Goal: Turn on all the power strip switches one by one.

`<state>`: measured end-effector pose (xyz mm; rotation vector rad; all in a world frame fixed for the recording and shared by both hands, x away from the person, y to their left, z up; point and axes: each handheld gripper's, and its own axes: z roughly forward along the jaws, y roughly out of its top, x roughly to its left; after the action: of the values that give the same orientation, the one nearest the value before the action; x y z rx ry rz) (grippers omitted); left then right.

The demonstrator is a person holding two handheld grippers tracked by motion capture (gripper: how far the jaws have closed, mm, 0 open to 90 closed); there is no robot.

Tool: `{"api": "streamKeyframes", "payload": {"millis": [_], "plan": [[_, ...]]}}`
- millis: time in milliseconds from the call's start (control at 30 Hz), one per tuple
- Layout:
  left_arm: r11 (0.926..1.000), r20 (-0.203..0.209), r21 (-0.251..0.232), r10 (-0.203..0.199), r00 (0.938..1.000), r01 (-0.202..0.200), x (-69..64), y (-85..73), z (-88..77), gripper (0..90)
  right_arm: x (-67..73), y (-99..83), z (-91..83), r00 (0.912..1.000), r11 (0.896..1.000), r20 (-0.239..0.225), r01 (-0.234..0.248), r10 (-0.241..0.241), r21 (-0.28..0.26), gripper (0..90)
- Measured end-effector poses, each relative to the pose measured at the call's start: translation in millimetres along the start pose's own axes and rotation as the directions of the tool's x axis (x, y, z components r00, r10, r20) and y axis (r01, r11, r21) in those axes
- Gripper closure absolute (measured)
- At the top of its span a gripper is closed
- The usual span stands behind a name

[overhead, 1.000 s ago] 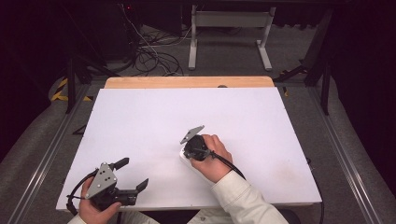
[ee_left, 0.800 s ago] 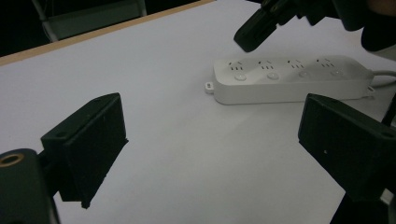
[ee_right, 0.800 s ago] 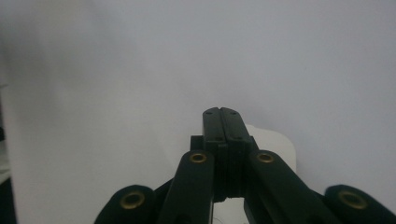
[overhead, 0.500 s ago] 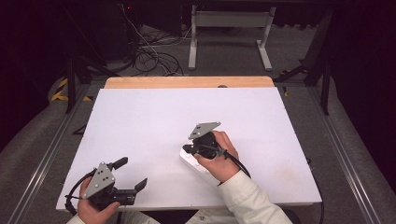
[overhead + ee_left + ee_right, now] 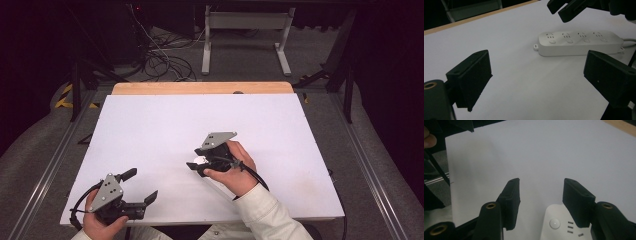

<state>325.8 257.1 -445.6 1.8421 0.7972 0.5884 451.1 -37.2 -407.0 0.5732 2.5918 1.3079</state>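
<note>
R gripper point(image 5: 194, 167) hovers just over the white power strip point(image 5: 579, 42) lying flat on the white table point(image 5: 150, 130), jaws just opened, half spread, nothing btwn them. L gripper point(image 5: 142, 186) waits near the front edge, jaws wide, empty. To press a switch cleanly, I'd line one pad point(image 5: 577, 200) over the button point(image 5: 554, 223) and come straight down.
</note>
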Motion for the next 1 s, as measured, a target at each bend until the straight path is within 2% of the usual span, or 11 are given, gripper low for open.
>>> {"api": "streamKeyframes", "payload": {"millis": [100,167,300,400,500,567,833,1000], "plan": [[1.0,-0.001,-0.002,0.0,1.0,0.0,0.3,-0.1,-0.5,8.0,-1.4,0.4,-4.0,0.9996,1.0,0.024,0.013,-0.013,-0.011,38.9],[1.0,-0.001,-0.003,0.0,1.0,0.0,0.6,0.0,-0.7,8.0,-1.0,0.5,-8.6,0.9993,1.0,0.036,0.01,-0.009,-0.012,39.1],[1.0,-0.003,-0.003,0.001,1.0,-0.001,1.9,0.5,-1.5,8.0,-1.0,-0.5,-19.8,0.9925,0.998,0.103,0.064,-0.065,0.007,32.3],[1.0,-0.007,-0.004,-0.001,1.0,0.001,3.3,0.4,-1.9,8.0,0.1,-4.0,-29.3,0.9897,0.999,0.136,0.042,-0.045,0.028,26.5],[1.0,-0.005,-0.007,-0.003,1.0,0.003,4.1,0.6,-2.8,8.0,0.7,-8.6,-38.5,0.9875,0.998,0.15,0.053,-0.05,-0.016,20.9],[0.9999,-0.007,-0.01,-0.006,1.0,0.006,4.2,0.7,-3.5,8.0,0.0,-12.3,-45.9,0.9877,0.998,0.152,0.042,-0.036,-0.038,17.8],[0.9999,-0.01,-0.01,-0.009,0.9999,0.009,6.5,1.6,-5.3,8.0,-8.9,-32.4,-73.0,0.9838,0.996,0.179,0.011,0.005,-0.09,15.8],[1.0,-0.014,-0.007,-0.001,0.9999,0.001,8.5,1.7,-5.7,8.0,-15.6,-49.8,-85.2,0.9769,0.995,0.211,-0.012,0.034,-0.102,13.5]]}}
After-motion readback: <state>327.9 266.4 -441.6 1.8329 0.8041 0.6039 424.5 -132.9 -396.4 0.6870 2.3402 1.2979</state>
